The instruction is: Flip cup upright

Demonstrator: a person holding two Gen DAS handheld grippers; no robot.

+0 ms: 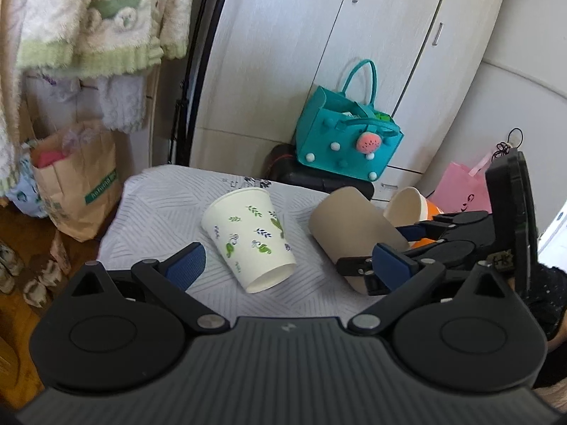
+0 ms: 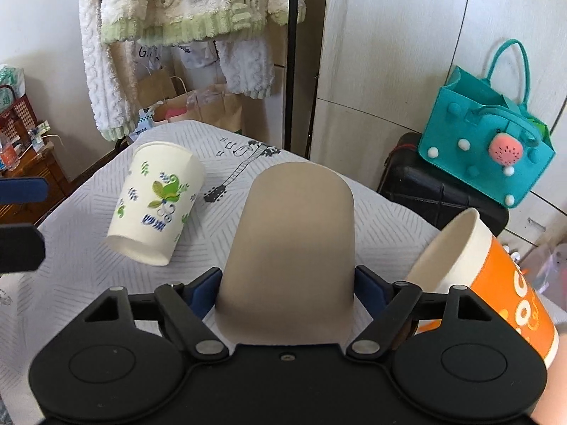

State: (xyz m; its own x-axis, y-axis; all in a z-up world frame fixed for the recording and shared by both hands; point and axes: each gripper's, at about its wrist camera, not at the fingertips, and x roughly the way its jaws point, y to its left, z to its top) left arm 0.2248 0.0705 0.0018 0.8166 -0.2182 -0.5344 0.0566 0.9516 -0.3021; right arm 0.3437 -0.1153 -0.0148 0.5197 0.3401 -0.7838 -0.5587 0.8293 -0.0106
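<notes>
A plain tan paper cup [image 2: 288, 244] lies on its side between my right gripper's [image 2: 285, 288] blue pads, which press on its lower body. In the left wrist view the same tan cup [image 1: 351, 232] shows with the right gripper [image 1: 397, 248] clamped on it. A white paper cup with green leaf print [image 1: 250, 239] lies on its side on the table; it also shows in the right wrist view [image 2: 156, 205]. My left gripper [image 1: 287, 265] is open, its jaws wide apart, with the leaf cup's base between them, not touched.
The table has a white patterned cloth [image 1: 159, 219]. An orange and white cup [image 2: 475, 269] lies tilted at the right edge. A teal felt bag [image 1: 345, 134] sits on a black case behind. Paper bags [image 1: 76, 184] and hanging clothes are at the left.
</notes>
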